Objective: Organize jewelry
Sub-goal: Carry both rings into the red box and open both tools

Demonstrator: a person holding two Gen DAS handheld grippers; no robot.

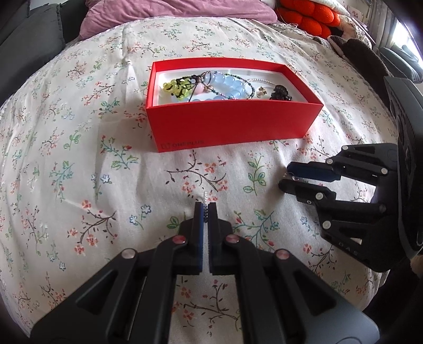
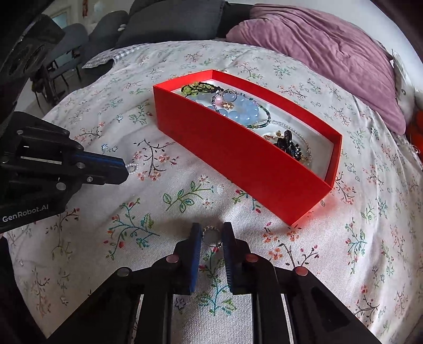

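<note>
Pinching a small beaded ring, the left gripper has its jaws nearly together, a short run of beads showing between the blue pads and just past the tips. In the right wrist view the same gripper enters from the left, low over the bedspread, with a loop of clear beads sticking out of its tip.

The right gripper is parted, jaws either side of a second beaded ring that lies flat on the cloth. Whether the pads touch the ring, cannot tell. From the left wrist view this gripper comes in from the right, tips down near the fabric, a bit of silvery beading just visible between them.

Both grippers are over the floral bedspread, on the near side of a red open box, apart from it. The box sits on the bedspread, white inside. It holds a bracelet of pale blue beads, a yellow-green bead cluster on dark cord, a thin strand of small dark beads, and a black ornament at one end.

Beyond the box: a mauve pillow. An orange cushion shows at the far edge in the left wrist view.
</note>
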